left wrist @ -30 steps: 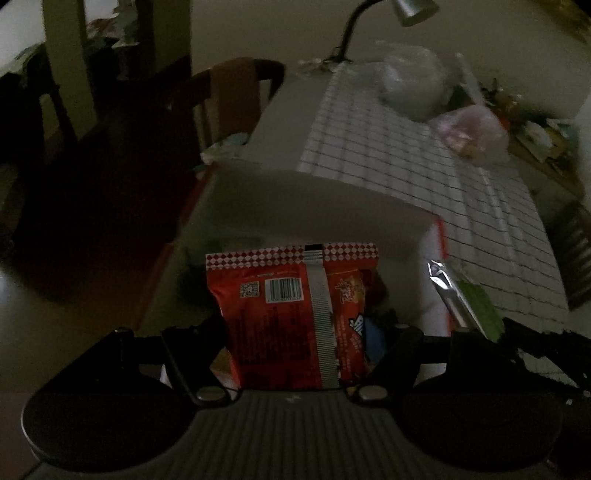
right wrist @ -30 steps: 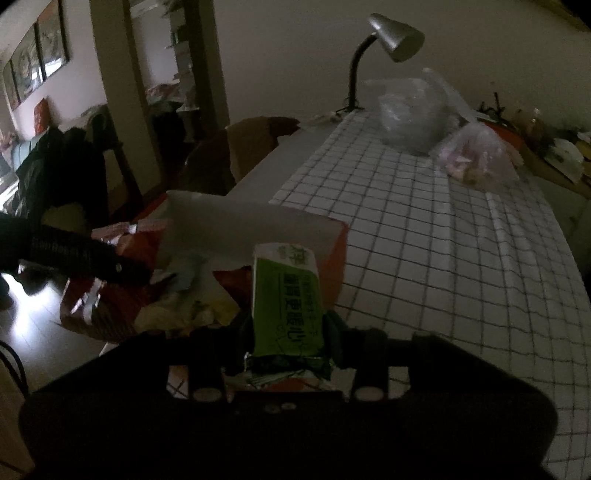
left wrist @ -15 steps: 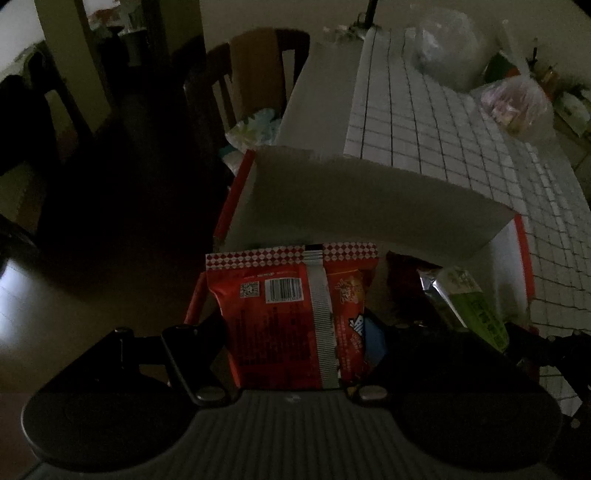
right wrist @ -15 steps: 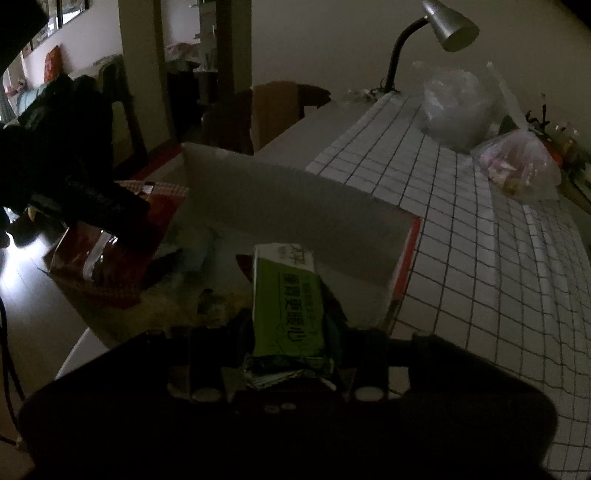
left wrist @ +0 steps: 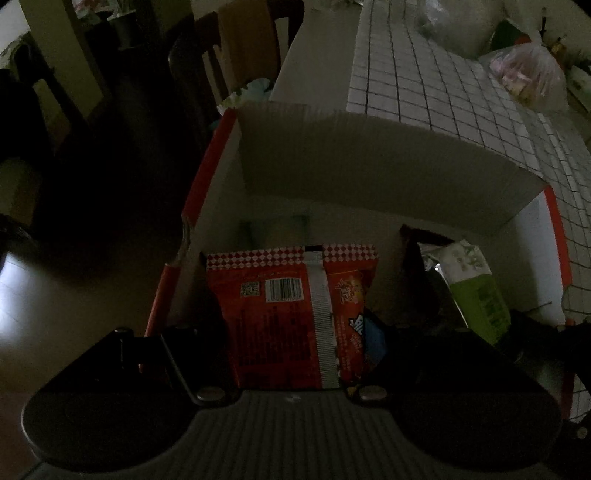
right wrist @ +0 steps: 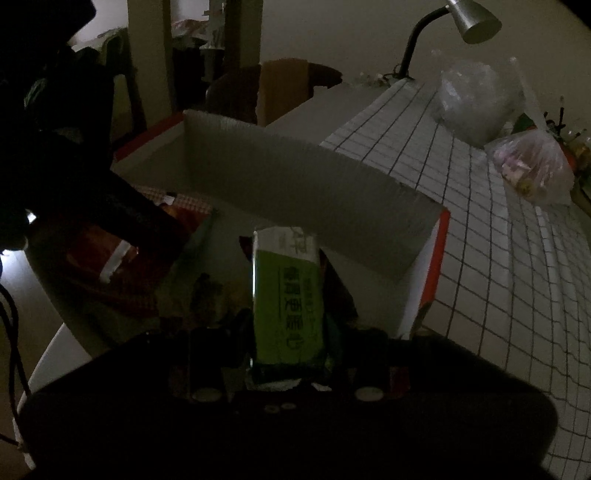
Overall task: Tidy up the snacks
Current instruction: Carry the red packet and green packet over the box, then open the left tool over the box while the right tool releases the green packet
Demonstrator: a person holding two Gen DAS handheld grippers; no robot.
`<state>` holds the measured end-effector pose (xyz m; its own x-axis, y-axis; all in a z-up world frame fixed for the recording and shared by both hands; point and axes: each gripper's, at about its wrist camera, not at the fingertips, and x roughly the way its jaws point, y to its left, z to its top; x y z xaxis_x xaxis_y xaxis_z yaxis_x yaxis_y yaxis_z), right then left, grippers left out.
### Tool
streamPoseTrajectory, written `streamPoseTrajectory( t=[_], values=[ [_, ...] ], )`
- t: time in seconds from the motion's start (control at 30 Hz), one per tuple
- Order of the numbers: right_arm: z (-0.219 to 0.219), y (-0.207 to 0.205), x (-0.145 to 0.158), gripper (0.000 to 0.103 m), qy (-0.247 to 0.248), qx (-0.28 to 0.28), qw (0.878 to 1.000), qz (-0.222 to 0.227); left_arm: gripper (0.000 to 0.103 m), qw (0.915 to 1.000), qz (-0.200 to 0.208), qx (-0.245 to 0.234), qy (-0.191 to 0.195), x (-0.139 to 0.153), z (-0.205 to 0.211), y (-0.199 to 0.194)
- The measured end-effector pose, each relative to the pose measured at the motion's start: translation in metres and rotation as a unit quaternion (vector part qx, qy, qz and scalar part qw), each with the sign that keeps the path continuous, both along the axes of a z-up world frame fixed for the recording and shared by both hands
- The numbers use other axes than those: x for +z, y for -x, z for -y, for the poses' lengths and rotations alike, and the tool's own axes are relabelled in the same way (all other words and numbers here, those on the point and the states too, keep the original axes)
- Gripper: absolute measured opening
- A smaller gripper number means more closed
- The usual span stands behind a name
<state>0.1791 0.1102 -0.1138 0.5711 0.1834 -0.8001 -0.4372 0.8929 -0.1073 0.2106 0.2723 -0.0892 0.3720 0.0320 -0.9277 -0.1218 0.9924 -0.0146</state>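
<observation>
As before, packets [left wrist: 295, 317] lower, boxward [left wrist: 369, 173].

Open carton [left wrist: 388, 177] sits at near end of gridded tablecloth [right wrist: 498, 258]. Chip bag [left wrist: 291, 317] inside carton, left; wafer pack [right wrist: 286, 295] inside, right. Two plastic bags [right wrist: 532, 166] farther along table, lamp [right wrist: 472, 18] behind. Chair [left wrist: 236, 48] left of table.

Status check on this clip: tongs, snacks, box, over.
Left tongs shut on red snack packet. Right tongs shut on green snack packet. Both held over the open cardboard box. Raised flap beyond; nothing blocking.
</observation>
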Motion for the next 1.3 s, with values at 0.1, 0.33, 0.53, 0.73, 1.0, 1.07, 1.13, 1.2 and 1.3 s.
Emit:
streamPoseTrajectory(
  t=[0.1, 0.33, 0.53, 0.73, 1.0, 1.07, 1.13, 1.2, 1.3],
  values=[
    [0.000, -0.001, -0.001, 0.042, 0.000, -0.001, 1.000, -0.005, 0.074, 1.0000, 0.001, 0.000, 0.002, -0.001, -0.002, 0.000],
    [0.001, -0.004, 0.000, 0.053, -0.004, -0.003, 1.000, -0.011, 0.074, 0.9999, 0.013, -0.001, 0.004, -0.002, -0.001, 0.005],
    [0.006, 0.000, 0.005, 0.065, -0.018, -0.006, 1.000, -0.007, 0.074, 0.9996, 0.026, 0.002, 0.011, 0.000, -0.003, 0.013],
    [0.012, 0.004, 0.013, 0.080, -0.034, -0.004, 0.999, 0.000, 0.074, 0.9984, 0.054, 0.005, 0.013, 0.010, -0.004, 0.028],
    [0.024, 0.018, 0.031, 0.090, -0.056, -0.004, 0.998, 0.012, 0.075, 0.9952, 0.095, 0.004, 0.024, 0.027, 0.000, 0.052],
    [0.027, 0.024, 0.037, 0.091, -0.060, -0.001, 0.998, 0.014, 0.078, 0.9943, 0.102, 0.002, 0.033, 0.032, 0.001, 0.059],
    [0.031, 0.030, 0.042, 0.093, -0.066, 0.000, 0.998, 0.020, 0.079, 0.9933, 0.109, 0.000, 0.037, 0.035, 0.002, 0.066],
    [0.034, 0.035, 0.048, 0.094, -0.071, 0.002, 0.997, 0.025, 0.081, 0.9923, 0.116, 0.000, 0.043, 0.040, 0.004, 0.073],
    [0.040, 0.044, 0.057, 0.096, -0.080, 0.001, 0.996, 0.034, 0.084, 0.9900, 0.131, -0.003, 0.053, 0.047, 0.008, 0.083]
  ],
)
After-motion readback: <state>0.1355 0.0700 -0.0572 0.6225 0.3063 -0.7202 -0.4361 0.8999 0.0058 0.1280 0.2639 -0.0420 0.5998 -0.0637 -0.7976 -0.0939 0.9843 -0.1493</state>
